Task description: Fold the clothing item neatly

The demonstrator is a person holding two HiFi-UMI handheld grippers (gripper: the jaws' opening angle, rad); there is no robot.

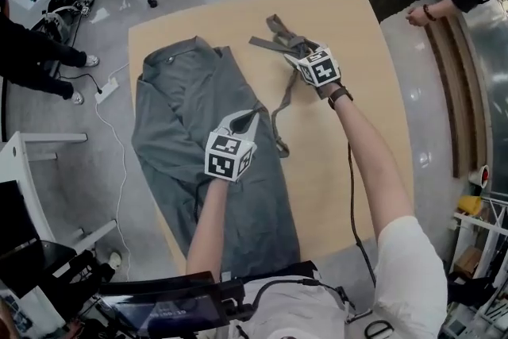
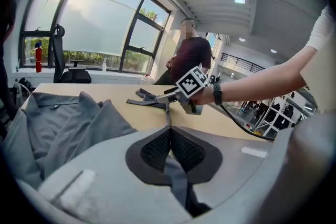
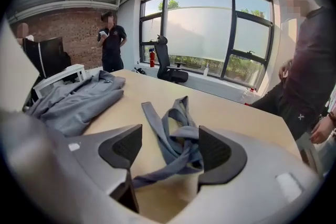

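left gripper (image 1: 246,117) mid-frame, forearm coming in from 6 o'clock, nose aimed roughly 1 o'clock, jaws pinched tight on grey strap (image 1: 275,119). right gripper (image 1: 295,50) sits at 1 o'clock from it, arm stretched out from 5 o'clock, jaws wide apart, strap bunched loose between them, not squeezed.

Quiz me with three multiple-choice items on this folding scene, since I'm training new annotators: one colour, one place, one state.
1. The garment is: A grey; B red; C white.
2. The bunched end of the strap lies: A on the garment; B on the bare table; C hanging off the table's edge.
3. The left claw is: A open and empty; B open around the strap; C shut on the strap.
Answers: A, the cloth is grey all over; B, the head view shows wood under the bunch; C, the pads meet on the strap in the left gripper view.
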